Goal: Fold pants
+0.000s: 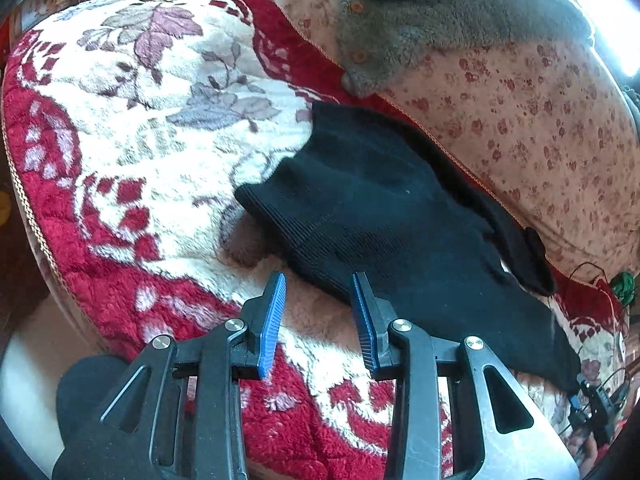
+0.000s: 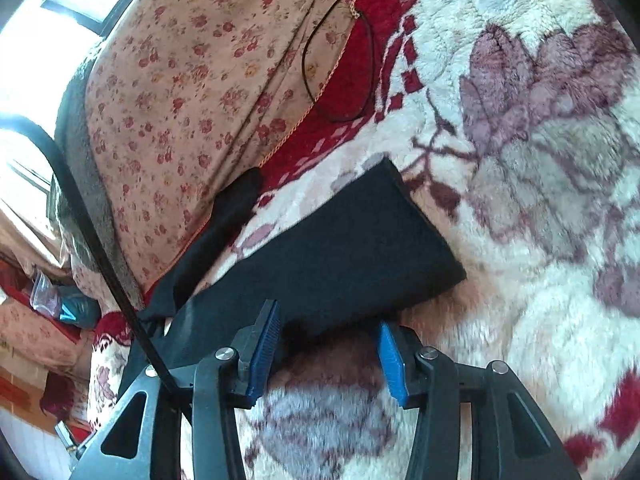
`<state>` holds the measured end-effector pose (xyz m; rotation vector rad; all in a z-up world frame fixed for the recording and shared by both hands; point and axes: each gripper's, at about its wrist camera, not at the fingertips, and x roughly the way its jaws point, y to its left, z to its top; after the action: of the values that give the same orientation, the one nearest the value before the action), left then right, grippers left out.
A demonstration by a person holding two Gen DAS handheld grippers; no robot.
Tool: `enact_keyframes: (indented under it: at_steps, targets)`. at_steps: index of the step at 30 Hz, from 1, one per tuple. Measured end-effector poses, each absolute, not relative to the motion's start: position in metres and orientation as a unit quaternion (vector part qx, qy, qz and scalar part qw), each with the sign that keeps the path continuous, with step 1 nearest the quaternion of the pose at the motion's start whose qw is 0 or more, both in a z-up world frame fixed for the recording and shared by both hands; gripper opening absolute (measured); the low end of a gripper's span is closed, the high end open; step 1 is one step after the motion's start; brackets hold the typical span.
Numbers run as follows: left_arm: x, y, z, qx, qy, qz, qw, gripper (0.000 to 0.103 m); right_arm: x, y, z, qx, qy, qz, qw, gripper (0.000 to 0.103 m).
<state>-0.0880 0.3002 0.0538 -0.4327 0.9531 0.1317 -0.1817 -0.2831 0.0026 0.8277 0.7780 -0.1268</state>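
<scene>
Black knit pants (image 1: 372,216) lie on a red and white floral fleece blanket (image 1: 132,152). In the left wrist view the ribbed waistband end points toward my left gripper (image 1: 320,280), which is open and empty just short of the waistband edge. In the right wrist view a leg end of the pants (image 2: 348,248) lies flat on the blanket (image 2: 540,240). My right gripper (image 2: 328,316) is open, its blue pads (image 2: 264,344) on either side of the leg's near edge, not closed on it.
A pink flowered quilt (image 1: 532,128) lies beyond the pants, with a grey fleece garment (image 1: 420,20) on top. A thin black cable (image 2: 340,60) loops on the quilt and blanket edge. The blanket's edge drops off at the left (image 1: 36,232).
</scene>
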Motion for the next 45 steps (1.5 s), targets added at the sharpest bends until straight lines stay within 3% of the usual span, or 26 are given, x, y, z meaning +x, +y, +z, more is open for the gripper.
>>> enact_keyframes:
  at_steps: [1,3,8,10,11,12,13,16,19,25,35,45]
  targets:
    - [-0.088,0.297,0.052,-0.205,0.458,0.064,0.863,0.032,-0.18,-0.284,0.004,0.383,0.365,-0.067,0.846,0.027]
    - [-0.088,0.293,0.054,-0.208,0.456,0.063,0.863,0.032,-0.178,-0.284,0.009,0.357,0.365,-0.09,0.855,0.007]
    - [-0.093,0.277,0.075,-0.173,0.423,0.063,0.887,0.032,-0.181,-0.273,0.026,0.277,0.38,-0.118,0.874,0.007]
    - [-0.092,0.271,0.081,-0.172,0.416,0.05,0.892,0.032,-0.179,-0.274,0.02,0.268,0.4,-0.131,0.867,0.014]
    - [-0.09,0.268,0.082,-0.17,0.416,0.044,0.892,0.032,-0.179,-0.277,0.016,0.272,0.408,-0.143,0.86,0.021]
    - [-0.088,0.264,0.083,-0.167,0.416,0.038,0.893,0.032,-0.181,-0.28,0.014,0.269,0.413,-0.163,0.855,0.037]
    - [-0.086,0.26,0.084,-0.163,0.416,0.032,0.894,0.032,-0.185,-0.283,0.014,0.264,0.412,-0.186,0.852,0.039]
    - [-0.075,0.249,0.082,-0.157,0.427,0.013,0.891,0.033,-0.196,-0.294,0.021,0.283,0.398,-0.203,0.849,0.039]
    - [-0.064,0.241,0.079,-0.16,0.436,-0.003,0.885,0.04,-0.201,-0.295,0.038,0.286,0.385,-0.197,0.855,0.039]
    - [-0.036,0.215,0.069,-0.155,0.463,-0.022,0.872,0.04,-0.176,-0.262,0.068,0.271,0.372,-0.139,0.877,0.041]
    - [0.013,0.189,0.062,-0.161,0.497,-0.056,0.851,0.04,-0.058,-0.15,0.069,0.141,0.423,-0.018,0.895,0.049]
    - [0.076,0.177,0.051,-0.17,0.524,-0.064,0.832,0.04,0.065,-0.089,0.034,0.05,0.492,-0.016,0.869,0.049]
